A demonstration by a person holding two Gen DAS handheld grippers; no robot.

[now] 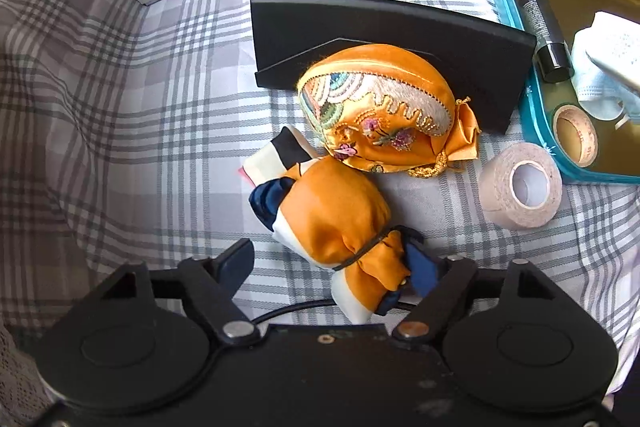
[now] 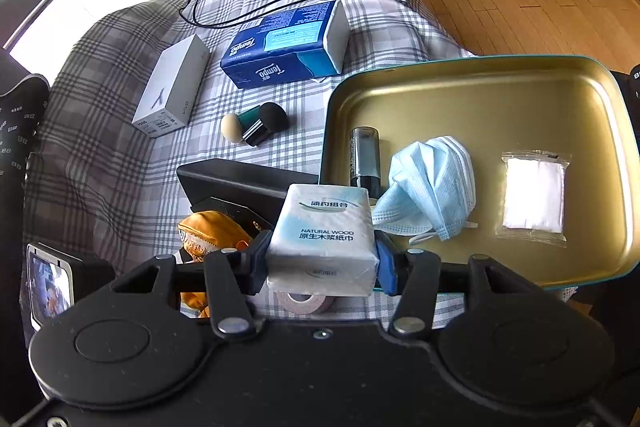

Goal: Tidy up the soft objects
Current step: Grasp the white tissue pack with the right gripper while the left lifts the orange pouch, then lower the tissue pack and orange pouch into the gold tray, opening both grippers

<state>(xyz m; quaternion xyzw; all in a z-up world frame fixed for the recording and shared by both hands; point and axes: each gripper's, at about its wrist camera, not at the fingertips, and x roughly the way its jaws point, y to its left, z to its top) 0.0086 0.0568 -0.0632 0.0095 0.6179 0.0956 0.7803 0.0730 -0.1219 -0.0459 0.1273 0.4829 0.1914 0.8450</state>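
Over the checked bedspread (image 2: pixel 120 131), the right gripper (image 2: pixel 322 259) is clenched on a small tissue pack (image 2: pixel 322 231), carried near the gold tin (image 2: pixel 520 83), where a face mask (image 2: pixel 432 183) already lies (sorting looks partly done). Two orange satin pouches (image 1: pixel 340 215) wait outside, one lying diagonally with its tied neck between the left gripper's (image 1: pixel 336 267) spread, unclamped jaws.
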